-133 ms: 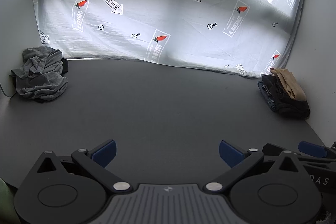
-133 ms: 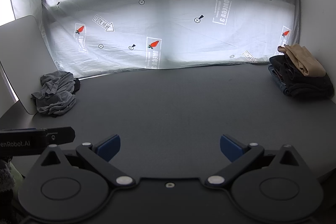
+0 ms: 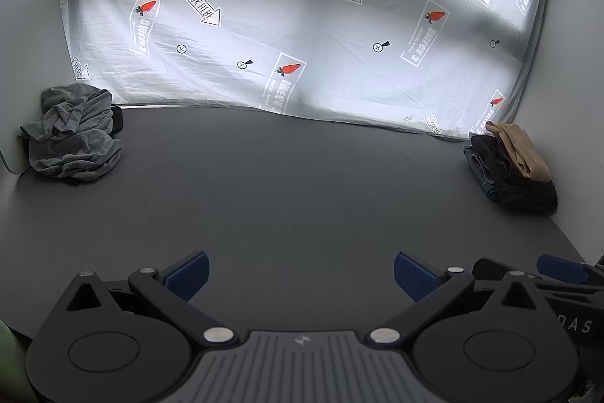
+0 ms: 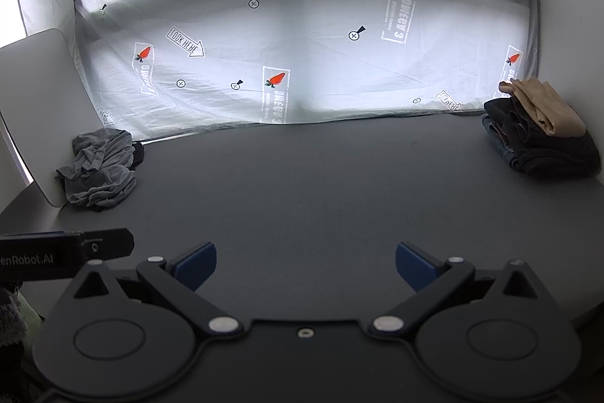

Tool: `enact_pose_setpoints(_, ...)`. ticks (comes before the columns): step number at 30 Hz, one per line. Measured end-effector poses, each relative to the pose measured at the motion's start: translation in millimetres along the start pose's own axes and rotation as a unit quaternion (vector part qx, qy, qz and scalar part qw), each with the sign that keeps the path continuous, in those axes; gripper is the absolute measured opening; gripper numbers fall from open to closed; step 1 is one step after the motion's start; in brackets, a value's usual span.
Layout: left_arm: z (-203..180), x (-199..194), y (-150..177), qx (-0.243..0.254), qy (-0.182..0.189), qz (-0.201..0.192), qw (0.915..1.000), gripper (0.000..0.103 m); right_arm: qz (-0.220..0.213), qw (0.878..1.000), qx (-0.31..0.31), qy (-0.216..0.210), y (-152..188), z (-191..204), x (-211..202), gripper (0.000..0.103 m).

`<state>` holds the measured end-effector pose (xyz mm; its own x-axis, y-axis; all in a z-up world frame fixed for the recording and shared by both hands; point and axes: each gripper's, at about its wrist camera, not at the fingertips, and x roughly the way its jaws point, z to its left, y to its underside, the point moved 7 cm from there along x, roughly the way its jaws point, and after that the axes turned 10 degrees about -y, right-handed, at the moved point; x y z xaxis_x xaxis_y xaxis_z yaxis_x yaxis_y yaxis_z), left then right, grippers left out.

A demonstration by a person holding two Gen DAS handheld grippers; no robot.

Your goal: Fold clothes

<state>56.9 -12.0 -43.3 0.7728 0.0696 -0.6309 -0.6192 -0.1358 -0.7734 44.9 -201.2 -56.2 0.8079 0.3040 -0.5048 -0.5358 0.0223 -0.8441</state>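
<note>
Matte dark grey table (image 3: 302, 199). Crumpled grey jersey garment (image 3: 73, 133), a shapeless heap without clear long axis, at the far left corner. Folded stack (image 3: 509, 172) of dark fabrics topped by tan cloth, at the far right edge. Left gripper (image 3: 301, 274) and right gripper (image 4: 305, 265): jaws spread, empty.

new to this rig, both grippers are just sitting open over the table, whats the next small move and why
Probably move the left gripper toward the crumpled grey garment at the far left. Both it and the right gripper are open and empty, the table between them is bare, and the pile at far right already looks folded.
</note>
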Motion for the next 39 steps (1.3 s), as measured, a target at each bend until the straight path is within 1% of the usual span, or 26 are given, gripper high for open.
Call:
enact_pose_setpoints(6, -3.7, 3.8, 1.3, 0.002, 0.002, 0.006, 1.0000, 0.103, -0.004, 1.000, 0.003, -0.001, 2.7, 0.7, 2.2, 0.103)
enact_pose_setpoints(29, 11.5, 19.7, -7.5, 0.002, -0.010, 0.015, 0.9998, 0.103, 0.020, 1.000, -0.004, -0.020, -6.2, -1.4, 19.6, 0.103)
enact_pose_setpoints(39, 11.2, 29.4, -10.7, 0.001, -0.011, 0.021, 0.9997, 0.103, 0.025, 0.999, -0.005, -0.020, -13.9, -5.2, 31.6, 0.103)
